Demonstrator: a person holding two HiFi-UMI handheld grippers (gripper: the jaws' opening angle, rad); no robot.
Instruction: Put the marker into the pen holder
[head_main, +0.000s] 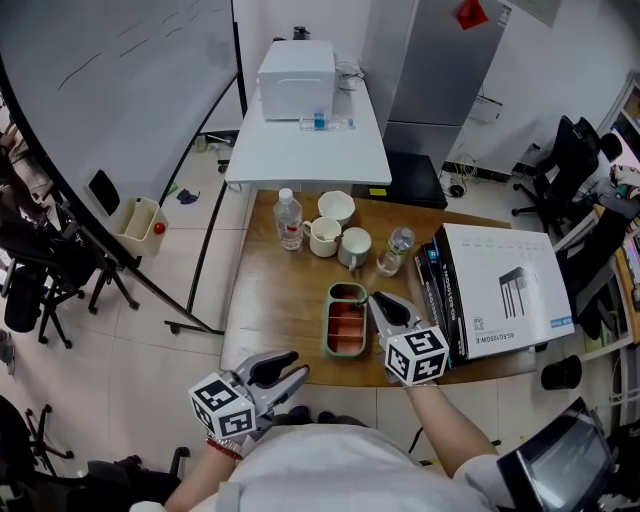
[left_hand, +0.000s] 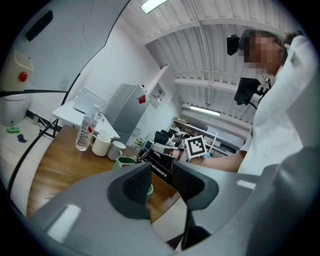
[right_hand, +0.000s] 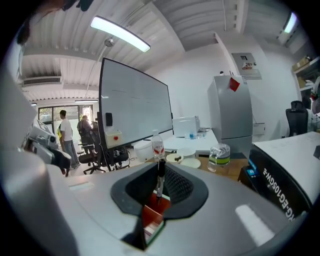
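Note:
My right gripper (head_main: 379, 299) hovers over the right edge of a green tray with a red inside (head_main: 331, 322) on the wooden table (head_main: 280, 300). In the right gripper view the right gripper (right_hand: 160, 186) is shut on a thin black marker (right_hand: 160, 176), which stands upright between the pads, above the tray's red inside (right_hand: 151, 216). My left gripper (head_main: 283, 372) is at the table's front edge, left of the tray. Seen in its own view, the left gripper (left_hand: 162, 183) is open and holds nothing. Two mugs (head_main: 324, 237) (head_main: 354, 247) and a glass jar (head_main: 397, 249) stand behind the tray.
A water bottle (head_main: 289, 218) and a bowl (head_main: 336, 206) stand at the table's far side. A large white box (head_main: 505, 290) and black boxes (head_main: 436, 292) fill the right side. Beyond is a white table (head_main: 305, 150) with a white box (head_main: 297, 78); a whiteboard (head_main: 110, 80) stands left.

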